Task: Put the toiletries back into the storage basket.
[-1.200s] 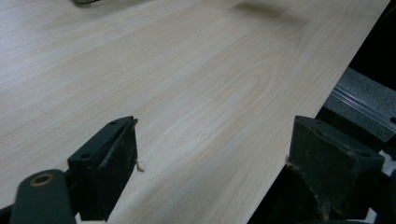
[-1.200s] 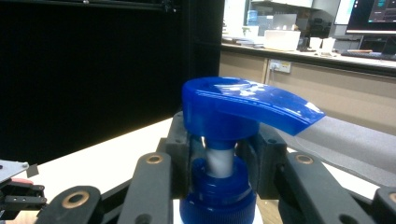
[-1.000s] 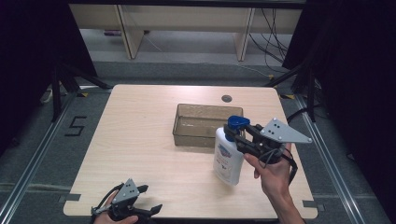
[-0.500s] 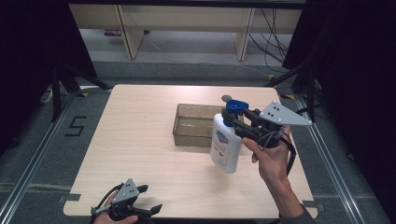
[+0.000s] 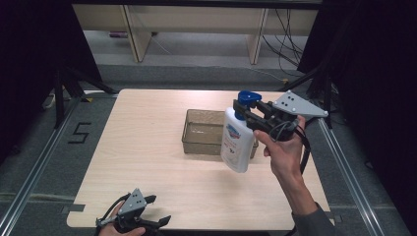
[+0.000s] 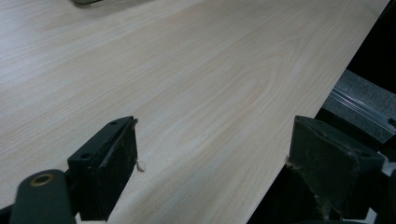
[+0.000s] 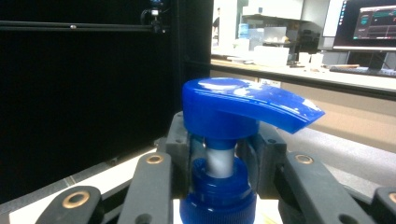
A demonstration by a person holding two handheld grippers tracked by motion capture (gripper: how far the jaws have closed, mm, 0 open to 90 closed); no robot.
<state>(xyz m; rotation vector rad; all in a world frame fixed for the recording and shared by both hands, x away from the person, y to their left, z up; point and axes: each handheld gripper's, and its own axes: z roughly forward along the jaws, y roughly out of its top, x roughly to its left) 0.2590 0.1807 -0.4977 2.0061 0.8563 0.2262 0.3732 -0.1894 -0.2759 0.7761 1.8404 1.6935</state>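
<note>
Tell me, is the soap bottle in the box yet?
Not yet. Done: the right gripper has clamped the pump bottle by its neck, under the blue pump head, and it hangs in the air. In hand: it hovers beside the clear tray. Left, probably: setting it down. The left gripper waits open.

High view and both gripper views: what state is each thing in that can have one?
Pump bottle: lifted off the table, hanging nearly upright in front of the tray, gripped at the neck under its blue pump head.
Tray: on the table, open-topped, nothing visible inside.
Right gripper: shut on the pump bottle's neck.
Left gripper: open, nothing between the jaws, low at the table's near edge.
</note>
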